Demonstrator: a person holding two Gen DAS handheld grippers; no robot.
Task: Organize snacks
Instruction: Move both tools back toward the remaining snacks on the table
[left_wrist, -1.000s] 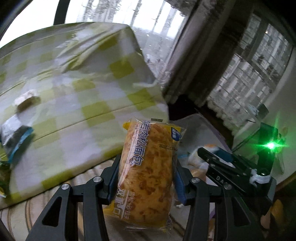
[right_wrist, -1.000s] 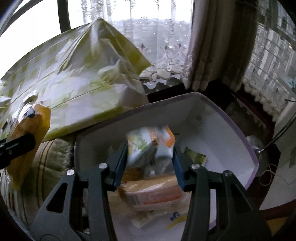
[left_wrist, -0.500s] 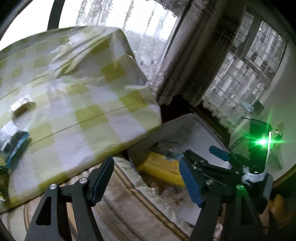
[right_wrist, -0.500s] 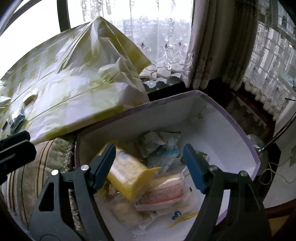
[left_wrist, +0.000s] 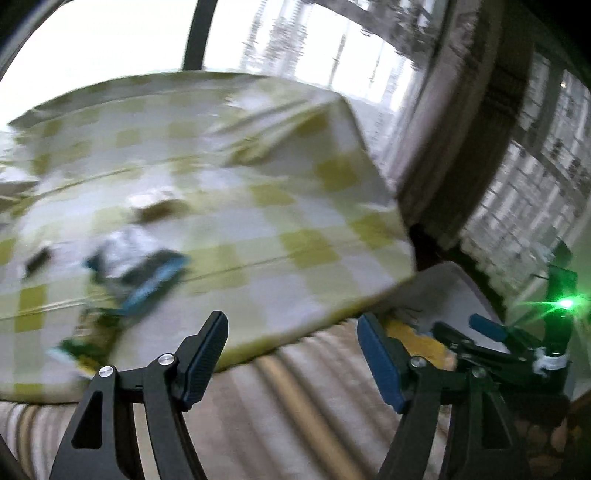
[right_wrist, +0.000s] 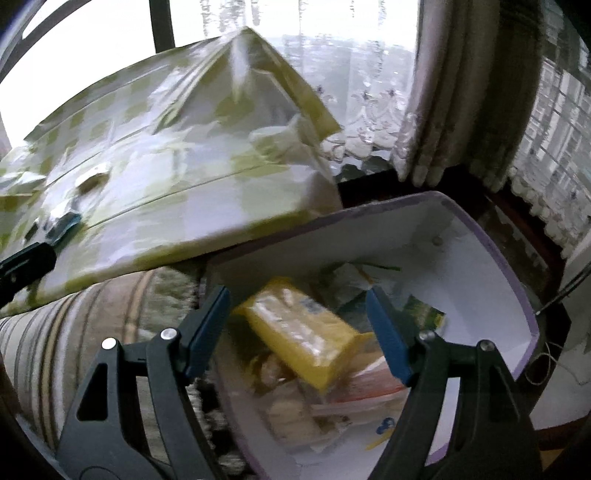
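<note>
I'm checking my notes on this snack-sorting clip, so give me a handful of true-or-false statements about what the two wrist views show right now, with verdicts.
1. The yellow wrapped bread packet lies inside the white bin with the purple rim. True.
2. The left gripper clamps a packet. False: its jaws stand apart with nothing between them.
3. A blue-edged snack packet lies on the yellow-and-white checked tablecloth. True.
4. The white bin holds only one item. False: several wrappers lie around and under the yellow packet.
5. The right gripper is shut on the yellow packet. False: its jaws are open above the bin, and the packet lies loose below.
</note>
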